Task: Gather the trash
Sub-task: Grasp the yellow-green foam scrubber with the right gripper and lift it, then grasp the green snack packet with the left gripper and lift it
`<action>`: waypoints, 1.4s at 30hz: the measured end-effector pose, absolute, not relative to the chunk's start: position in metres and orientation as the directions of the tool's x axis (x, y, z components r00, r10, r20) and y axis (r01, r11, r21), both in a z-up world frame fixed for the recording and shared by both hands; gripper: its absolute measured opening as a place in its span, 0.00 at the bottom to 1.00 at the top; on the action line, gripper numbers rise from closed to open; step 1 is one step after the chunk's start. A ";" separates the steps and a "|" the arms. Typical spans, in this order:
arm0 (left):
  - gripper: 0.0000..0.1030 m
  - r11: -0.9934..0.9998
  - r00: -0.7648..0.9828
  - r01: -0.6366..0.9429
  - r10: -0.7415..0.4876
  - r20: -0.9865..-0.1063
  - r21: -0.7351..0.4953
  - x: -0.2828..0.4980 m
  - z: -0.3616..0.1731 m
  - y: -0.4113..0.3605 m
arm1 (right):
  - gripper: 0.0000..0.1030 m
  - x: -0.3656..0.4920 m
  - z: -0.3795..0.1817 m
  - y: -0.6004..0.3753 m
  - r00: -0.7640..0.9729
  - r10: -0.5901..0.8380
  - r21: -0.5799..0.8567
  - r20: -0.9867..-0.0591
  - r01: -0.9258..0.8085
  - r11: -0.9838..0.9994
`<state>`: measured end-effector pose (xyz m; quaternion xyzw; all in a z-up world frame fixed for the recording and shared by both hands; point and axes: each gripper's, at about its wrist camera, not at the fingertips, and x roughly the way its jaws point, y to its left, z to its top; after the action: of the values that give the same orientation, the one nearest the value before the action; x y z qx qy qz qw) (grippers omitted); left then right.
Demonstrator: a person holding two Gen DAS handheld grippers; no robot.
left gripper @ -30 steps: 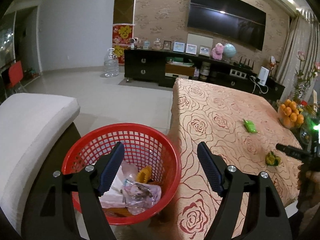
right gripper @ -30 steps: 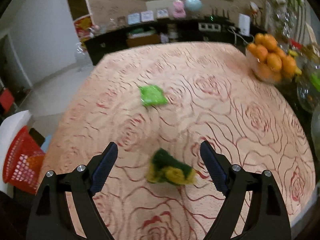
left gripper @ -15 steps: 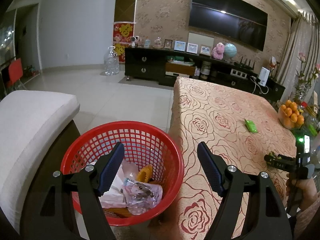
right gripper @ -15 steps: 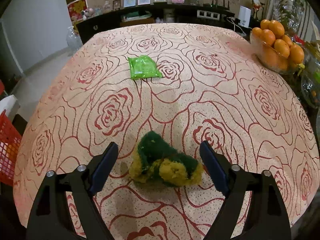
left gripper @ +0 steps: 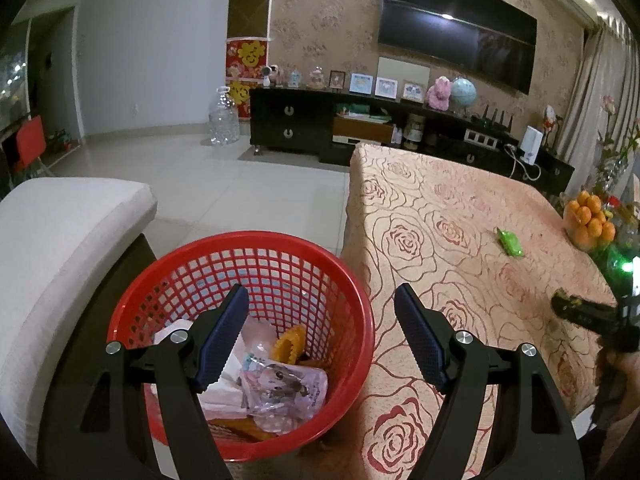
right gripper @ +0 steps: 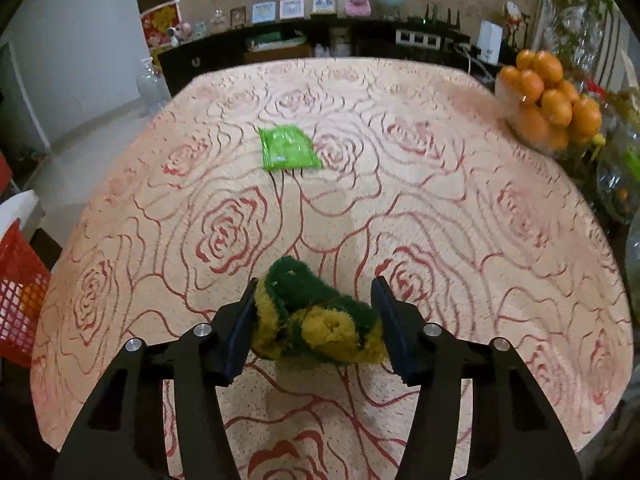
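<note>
A fuzzy green-and-yellow scrubber (right gripper: 316, 320) lies on the rose-patterned tablecloth (right gripper: 420, 200). My right gripper (right gripper: 315, 283) straddles it; its jaws are closing and both pads touch the scrubber's ends. Farther back on the cloth lies a flat green packet (right gripper: 289, 147). My left gripper (left gripper: 320, 292) hangs open and empty over the red mesh basket (left gripper: 240, 240), which holds wrappers, tissue and other scraps. In the left wrist view the right gripper (left gripper: 560, 306) shows at the far right, low over the table, and the green packet (left gripper: 509, 241) lies beyond it.
A glass bowl of oranges (right gripper: 548, 96) and glass vases stand at the table's right edge. A white cushioned seat (left gripper: 60, 240) is left of the basket. A dark TV cabinet (left gripper: 320, 128) lines the far wall, with tiled floor in between.
The right gripper's jaws have narrowed from wide apart to touching both sides of the scrubber, and the camera has come closer to it. The left gripper has stayed over the basket.
</note>
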<state>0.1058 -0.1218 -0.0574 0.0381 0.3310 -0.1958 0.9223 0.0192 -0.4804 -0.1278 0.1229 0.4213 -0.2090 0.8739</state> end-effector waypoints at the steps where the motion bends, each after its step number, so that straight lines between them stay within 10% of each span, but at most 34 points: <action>1: 0.70 0.919 0.703 0.391 -0.335 -0.627 -0.054 0.106 -0.059 -0.125 | 0.52 0.017 -0.124 -0.479 0.561 -0.270 0.032 -0.783 0.470 0.882; 42: 0.75 0.665 0.358 0.745 -0.459 -0.813 -0.048 0.188 -0.149 -0.520 | 0.52 -0.020 -0.145 -0.555 0.538 -0.211 0.228 -0.816 0.635 0.738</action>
<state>0.1875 -0.5197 -0.1494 0.1677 0.4262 -0.3732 0.8068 -0.0198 -0.5551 -0.1447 0.2594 0.4089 -0.2525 0.8377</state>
